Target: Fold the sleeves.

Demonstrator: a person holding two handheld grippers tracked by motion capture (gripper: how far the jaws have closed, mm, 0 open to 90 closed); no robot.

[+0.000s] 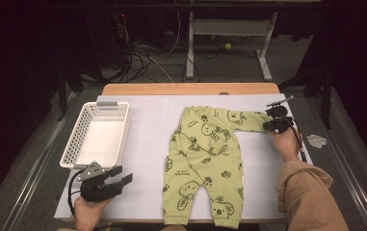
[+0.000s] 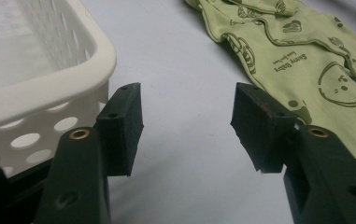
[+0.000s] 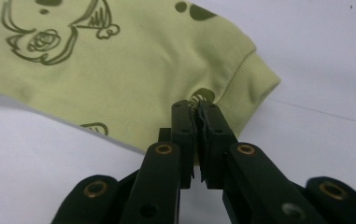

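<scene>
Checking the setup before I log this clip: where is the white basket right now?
In the high view the white basket sits on the left of the table, left of the green baby suit and just beyond the left gripper; its rim also shows in the left gripper view.

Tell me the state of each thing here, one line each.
Light green printed baby romper: spread flat on the table, one sleeve out sideways.
White perforated plastic basket: upright, empty.
Right gripper: shut on the sleeve cuff.
Left gripper: open, holding nothing.
</scene>
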